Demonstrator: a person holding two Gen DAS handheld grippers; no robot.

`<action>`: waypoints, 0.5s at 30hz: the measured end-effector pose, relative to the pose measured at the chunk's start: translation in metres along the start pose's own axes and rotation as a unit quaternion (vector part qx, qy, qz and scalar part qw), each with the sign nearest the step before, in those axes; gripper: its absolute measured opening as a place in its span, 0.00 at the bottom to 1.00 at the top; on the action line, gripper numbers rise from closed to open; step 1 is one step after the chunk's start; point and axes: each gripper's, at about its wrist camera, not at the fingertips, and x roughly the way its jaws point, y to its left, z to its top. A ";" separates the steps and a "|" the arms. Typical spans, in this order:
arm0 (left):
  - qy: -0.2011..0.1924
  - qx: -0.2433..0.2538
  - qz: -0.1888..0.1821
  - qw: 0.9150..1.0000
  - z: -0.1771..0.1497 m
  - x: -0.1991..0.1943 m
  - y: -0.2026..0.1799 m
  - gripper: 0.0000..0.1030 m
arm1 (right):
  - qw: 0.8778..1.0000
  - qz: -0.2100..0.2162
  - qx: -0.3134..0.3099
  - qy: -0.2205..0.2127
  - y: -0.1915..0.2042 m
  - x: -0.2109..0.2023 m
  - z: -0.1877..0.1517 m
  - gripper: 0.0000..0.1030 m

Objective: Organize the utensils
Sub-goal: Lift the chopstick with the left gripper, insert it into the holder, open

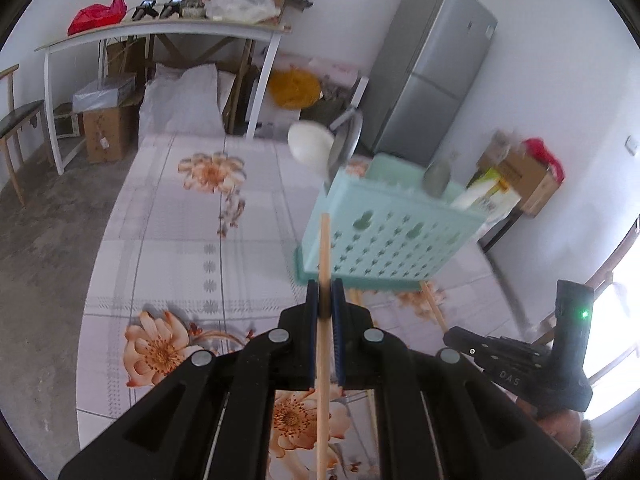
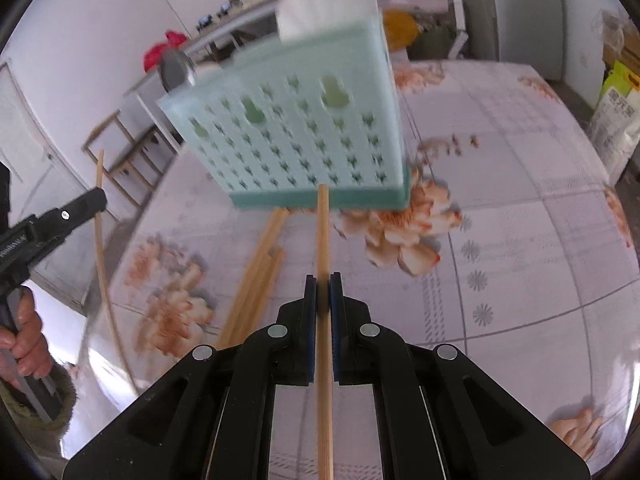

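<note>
- The left hand-held gripper (image 1: 325, 294) is clamped on a wooden chopstick (image 1: 324, 320) that runs between its fingers, tip toward the mint utensil basket (image 1: 384, 236).
- The right hand-held gripper (image 2: 323, 292) pinches another chopstick (image 2: 323, 320); loose chopsticks (image 2: 256, 280) lie on the counter (image 2: 500, 240) just left.

In the left wrist view the chopstick (image 1: 325, 320) held between the left gripper's (image 1: 325, 292) pads runs off the bottom edge, so its lower end cannot be seen, and the same holds for the right gripper's (image 2: 323, 288) chopstick (image 2: 323, 320). The mint holder (image 2: 300, 136) near the tabletop's far edge is motion-blurred in both views. Its contents, a white ladle (image 1: 310, 146) and a metal spoon (image 2: 176, 70), are smeared and their handles hidden inside.
</note>
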 end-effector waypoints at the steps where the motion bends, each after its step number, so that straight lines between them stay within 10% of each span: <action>1: -0.006 -0.001 -0.004 1.000 0.002 -0.004 0.000 0.06 | 1.000 0.005 0.001 -0.005 0.000 -0.005 0.002 0.04; 15: -0.092 0.008 -0.059 0.994 0.041 -0.066 -0.018 0.06 | 0.996 0.048 0.004 -0.075 0.015 -0.059 0.021 0.04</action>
